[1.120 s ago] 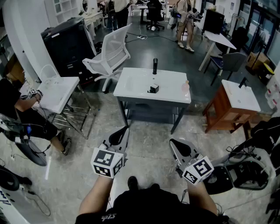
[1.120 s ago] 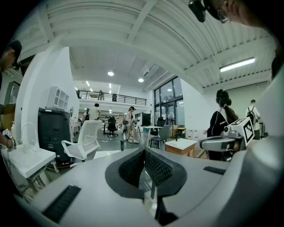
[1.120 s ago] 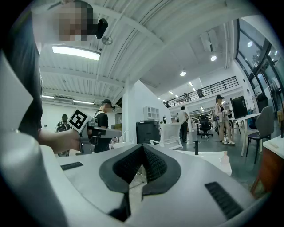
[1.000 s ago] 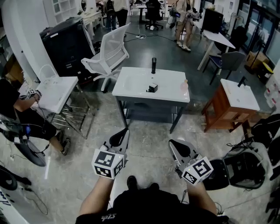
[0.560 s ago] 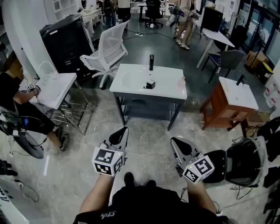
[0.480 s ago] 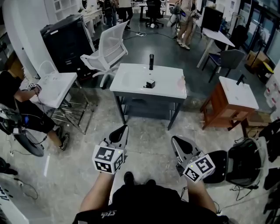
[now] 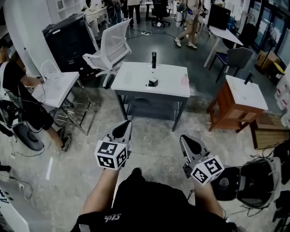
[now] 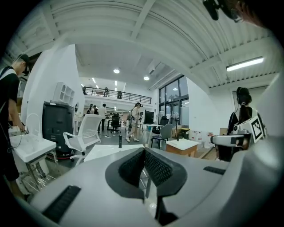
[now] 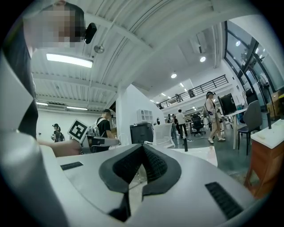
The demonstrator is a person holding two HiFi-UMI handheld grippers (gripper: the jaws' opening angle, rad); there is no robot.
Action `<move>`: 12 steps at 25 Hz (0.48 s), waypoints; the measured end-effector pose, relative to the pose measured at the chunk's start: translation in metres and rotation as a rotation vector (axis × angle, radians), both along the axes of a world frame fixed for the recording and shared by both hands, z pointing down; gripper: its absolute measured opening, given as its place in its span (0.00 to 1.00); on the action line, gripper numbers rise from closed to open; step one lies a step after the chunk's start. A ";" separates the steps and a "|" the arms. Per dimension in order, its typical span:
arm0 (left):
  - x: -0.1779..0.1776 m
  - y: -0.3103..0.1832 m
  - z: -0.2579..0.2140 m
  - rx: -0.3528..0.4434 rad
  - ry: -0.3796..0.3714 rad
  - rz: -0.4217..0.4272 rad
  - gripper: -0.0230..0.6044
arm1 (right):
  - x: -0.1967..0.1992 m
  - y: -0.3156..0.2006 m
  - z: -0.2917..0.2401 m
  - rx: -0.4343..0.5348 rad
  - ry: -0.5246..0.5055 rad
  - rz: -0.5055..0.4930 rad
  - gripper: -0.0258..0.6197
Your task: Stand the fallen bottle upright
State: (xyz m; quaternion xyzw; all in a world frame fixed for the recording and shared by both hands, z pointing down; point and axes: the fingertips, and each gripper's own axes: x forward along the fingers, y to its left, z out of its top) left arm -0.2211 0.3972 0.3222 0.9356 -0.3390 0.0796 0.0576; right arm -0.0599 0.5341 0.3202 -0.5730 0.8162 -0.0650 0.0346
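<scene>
On the white table [image 7: 136,80] lies a pinkish bottle [image 7: 183,80], axis unreadable.

Tongs: two, the left tongs [image 7: 125,124] and the right tongs [image 7: 185,139].
Marker cubes: two, one on each tongs.
White-topped surfaces: four, namely the centre surface [image 7: 133,77], left surface [image 7: 56,90], wooden cabinet [image 7: 247,93] and far desk [image 7: 224,35].
Chairs: three, a white chair [image 7: 108,47], a grey chair [image 7: 235,56] and a black chair [image 7: 160,8].
Items on the centre surface: three, a black cylinder [image 7: 153,59], a small black box [image 7: 152,82] and a pale pink item [image 7: 184,80].
Black cabinet [image 7: 70,38]: one.

White chair [image 7: 112,40], possibly a wooden washstand [image 7: 226,108]
</scene>
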 end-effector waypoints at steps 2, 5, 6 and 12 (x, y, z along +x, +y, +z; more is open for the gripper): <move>0.003 -0.007 0.004 -0.004 -0.010 -0.006 0.06 | 0.004 -0.001 0.003 -0.007 -0.008 0.005 0.06; 0.011 -0.018 0.011 -0.008 -0.026 0.000 0.06 | 0.015 -0.007 0.008 -0.019 -0.022 0.021 0.06; 0.014 -0.022 0.014 -0.012 -0.029 0.004 0.06 | 0.018 -0.011 0.010 -0.024 -0.026 0.027 0.06; 0.028 -0.068 0.031 -0.040 -0.025 0.018 0.06 | 0.028 -0.055 0.023 -0.061 -0.029 0.034 0.06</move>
